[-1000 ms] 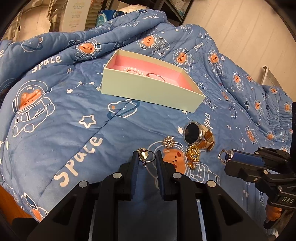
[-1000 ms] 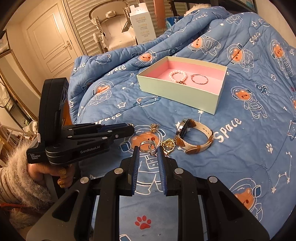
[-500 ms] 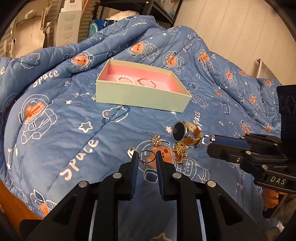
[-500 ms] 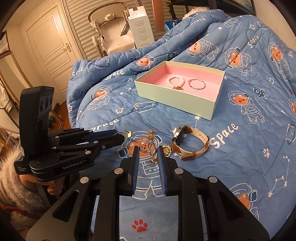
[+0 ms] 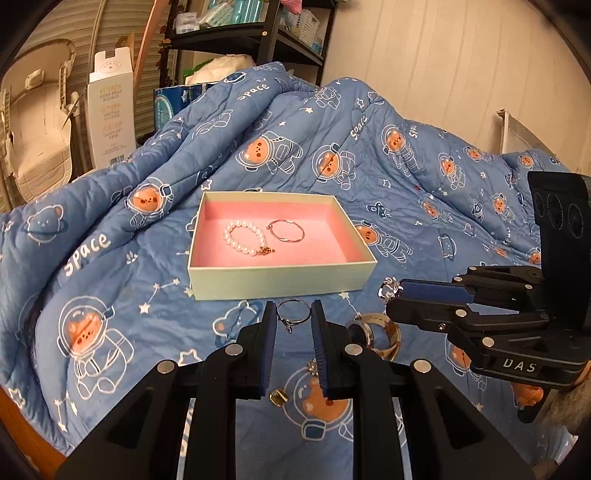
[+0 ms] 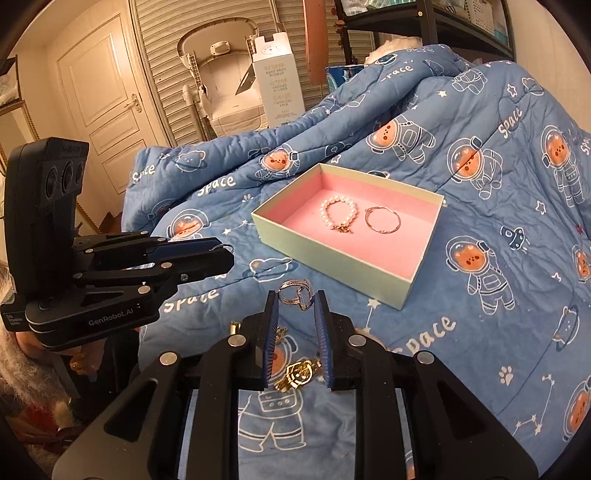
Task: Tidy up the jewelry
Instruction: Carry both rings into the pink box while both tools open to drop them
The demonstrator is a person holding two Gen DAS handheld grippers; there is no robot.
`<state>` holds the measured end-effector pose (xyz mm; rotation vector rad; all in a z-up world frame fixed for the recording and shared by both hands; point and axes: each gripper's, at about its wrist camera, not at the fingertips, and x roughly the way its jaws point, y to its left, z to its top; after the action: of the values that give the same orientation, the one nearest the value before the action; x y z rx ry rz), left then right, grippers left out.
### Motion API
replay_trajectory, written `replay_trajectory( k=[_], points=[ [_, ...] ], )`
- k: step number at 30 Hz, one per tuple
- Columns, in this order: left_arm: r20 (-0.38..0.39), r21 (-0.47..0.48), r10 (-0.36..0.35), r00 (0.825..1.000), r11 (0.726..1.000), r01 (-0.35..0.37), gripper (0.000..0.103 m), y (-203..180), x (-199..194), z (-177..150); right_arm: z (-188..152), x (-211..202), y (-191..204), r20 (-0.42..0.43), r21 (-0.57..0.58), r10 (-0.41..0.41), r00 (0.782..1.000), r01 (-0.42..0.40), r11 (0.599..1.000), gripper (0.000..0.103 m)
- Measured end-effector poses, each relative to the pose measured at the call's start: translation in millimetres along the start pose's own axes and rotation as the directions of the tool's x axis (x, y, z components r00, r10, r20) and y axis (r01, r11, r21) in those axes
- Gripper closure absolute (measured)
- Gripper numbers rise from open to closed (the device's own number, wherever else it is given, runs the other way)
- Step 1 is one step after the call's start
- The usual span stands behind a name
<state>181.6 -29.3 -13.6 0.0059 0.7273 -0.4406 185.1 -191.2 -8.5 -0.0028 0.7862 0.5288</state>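
A pale green box (image 5: 280, 282) with a pink lining sits on the blue quilt; it also shows in the right wrist view (image 6: 332, 254). Inside lie a pearl bracelet (image 5: 244, 240) and a thin bangle (image 5: 286, 230). My left gripper (image 5: 293, 314) is shut on a thin silver ring (image 5: 291, 309), held above the quilt just in front of the box. My right gripper (image 6: 295, 297) is shut on a silver gemstone ring (image 6: 295, 291), near the box's front corner. A watch (image 5: 378, 332), a gold charm (image 6: 295, 374) and a small gold piece (image 5: 277, 397) lie on the quilt below.
The blue space-print quilt (image 5: 110, 295) rises in folds behind the box. A tall white carton (image 5: 110, 110), shelving (image 5: 258, 33) and a white door (image 6: 107, 96) stand beyond the bed. The other gripper shows at the right of the left wrist view (image 5: 480, 310).
Both grippers have lifted off the quilt with their rings and moved forward toward the box. The watch and gold pieces have stayed on the quilt.
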Motion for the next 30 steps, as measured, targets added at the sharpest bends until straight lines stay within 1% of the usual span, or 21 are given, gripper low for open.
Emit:
replay_trajectory(
  k=[5,10,12,13,15,17,19,21,24,26,29,30],
  points=[
    [-0.025,0.021,-0.002,1.000,1.000,0.003,0.084,9,20,27,26,13,-21,0.000,0.028,-0.011,1.000,0.011,1.000,0.082],
    [-0.080,0.027,-0.004,0.997,1.000,0.006,0.084,18,48,50,48,31,-37,-0.016,0.042,-0.024,1.000,0.025,0.999,0.082],
    [-0.104,0.032,-0.004,0.995,0.999,0.008,0.084,21,59,56,56,42,-46,-0.039,0.066,-0.013,0.999,0.016,0.998,0.082],
    [-0.129,0.036,-0.012,0.992,0.999,0.016,0.084,23,66,59,60,49,-50,-0.059,0.071,-0.008,0.998,0.012,0.997,0.082],
    [-0.167,0.043,-0.001,0.986,0.999,0.008,0.084,26,78,64,65,62,-55,-0.098,0.061,-0.019,0.995,0.025,0.998,0.082],
    [-0.223,0.035,-0.016,0.975,0.999,0.025,0.084,31,93,69,69,75,-60,-0.136,0.052,-0.016,0.991,0.023,0.998,0.082],
    [-0.257,0.019,-0.017,0.966,1.000,0.022,0.084,37,105,72,71,86,-64,-0.165,0.049,-0.017,0.986,0.025,0.998,0.082],
    [-0.309,0.020,-0.024,0.951,0.999,0.032,0.084,40,119,74,74,95,-67,-0.179,0.028,-0.042,0.983,0.047,0.998,0.082],
    [-0.351,0.039,-0.010,0.936,0.999,0.025,0.084,41,134,75,77,111,-71,-0.228,0.013,-0.027,0.973,0.030,0.999,0.082],
    [-0.375,0.049,-0.005,0.927,0.998,0.026,0.084,40,142,76,76,122,-73,-0.270,0.008,-0.019,0.963,0.022,1.000,0.082],
    [-0.411,0.078,0.008,0.911,0.997,0.027,0.084,37,151,76,75,136,-75,-0.319,-0.019,-0.039,0.947,0.035,0.999,0.082],
    [-0.417,0.086,0.015,0.909,0.996,0.023,0.084,37,153,75,75,140,-75,-0.332,-0.034,-0.045,0.942,0.036,0.999,0.082]
  ],
)
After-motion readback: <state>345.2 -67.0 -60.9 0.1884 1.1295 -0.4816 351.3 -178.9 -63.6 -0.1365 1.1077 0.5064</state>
